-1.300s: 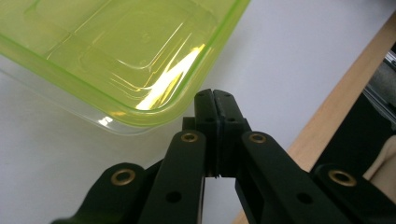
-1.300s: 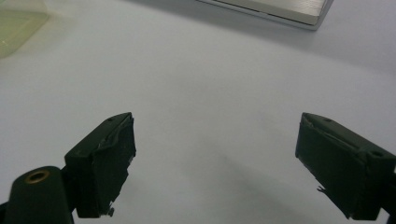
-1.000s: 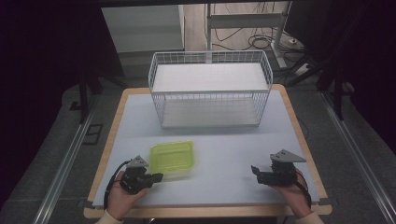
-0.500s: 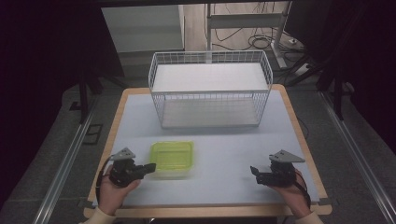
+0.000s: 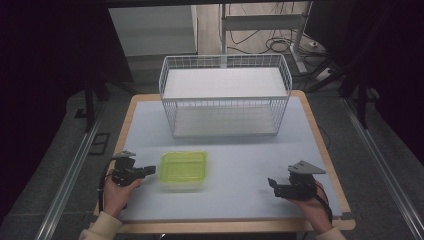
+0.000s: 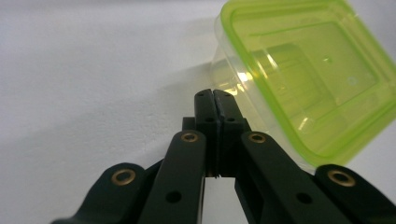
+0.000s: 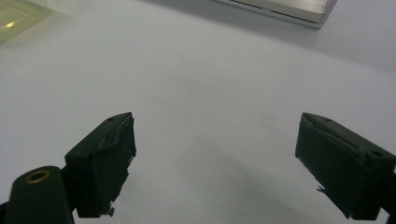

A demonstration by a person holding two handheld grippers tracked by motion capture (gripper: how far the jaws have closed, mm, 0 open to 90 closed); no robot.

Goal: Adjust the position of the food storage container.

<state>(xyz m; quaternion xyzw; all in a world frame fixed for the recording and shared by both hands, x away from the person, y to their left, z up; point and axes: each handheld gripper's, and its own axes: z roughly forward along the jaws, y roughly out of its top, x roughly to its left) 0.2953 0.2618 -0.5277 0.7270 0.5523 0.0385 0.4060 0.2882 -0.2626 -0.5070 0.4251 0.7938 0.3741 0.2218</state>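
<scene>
at the left of the high view, the person's left hand holds the left gripper low over the pale table, its tips pointing right at the near-left side of the green-lidded container. in the left gripper view its two black jaws are pressed flat together with nothing between them, and their tips lie just beside the clear lower wall of that container; whether they touch it cannot be told. the container is a clear plastic box with a lime-green lid, sitting on the table's near-left part, in front of the basket and well apart from it. in the middle, toward the far edge, stands a white wire basket, upright, with a white floor showing through its mesh. to the right, the person's right hand holds the right gripper near the table's front-right area, pointing left and well apart from the container. in the right gripper view its jaws stand wide apart over bare table surface, holding nothing; a corner of the container shows at the upper left.
</scene>
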